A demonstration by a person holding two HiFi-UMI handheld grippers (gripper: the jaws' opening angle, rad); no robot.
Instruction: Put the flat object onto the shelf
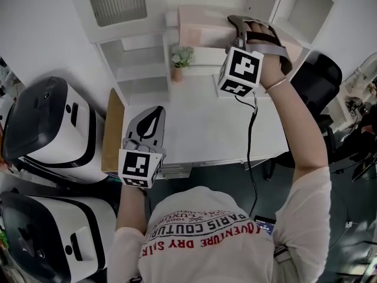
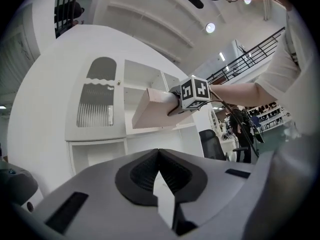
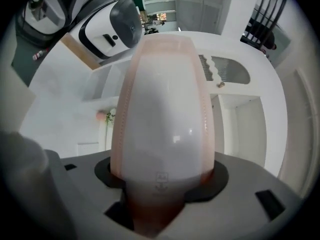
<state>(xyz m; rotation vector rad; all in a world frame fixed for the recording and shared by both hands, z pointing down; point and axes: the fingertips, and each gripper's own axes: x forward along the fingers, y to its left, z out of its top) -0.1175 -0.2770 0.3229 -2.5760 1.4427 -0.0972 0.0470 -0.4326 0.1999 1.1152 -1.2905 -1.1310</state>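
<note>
The flat object [image 1: 200,23] is a pale pink, slim box. My right gripper [image 1: 237,23] is shut on one end of it and holds it raised in front of the white shelf unit [image 1: 138,58]. In the right gripper view the box [image 3: 162,109] runs straight out from between the jaws of the right gripper [image 3: 161,186], over the shelf compartments [image 3: 240,129]. The left gripper view shows the box [image 2: 152,110] level, beside the upper shelves [image 2: 145,84]. My left gripper [image 1: 153,115] hangs low over the desk's front left corner, jaws shut and empty, its tips [image 2: 159,153] touching.
A small potted plant [image 1: 181,59] stands on the white desk [image 1: 194,134] by the shelf unit. Two large white-and-black machines [image 1: 53,128] sit to the left, with a brown board [image 1: 113,128] against the desk's side. A black office chair [image 1: 321,75] is at the right.
</note>
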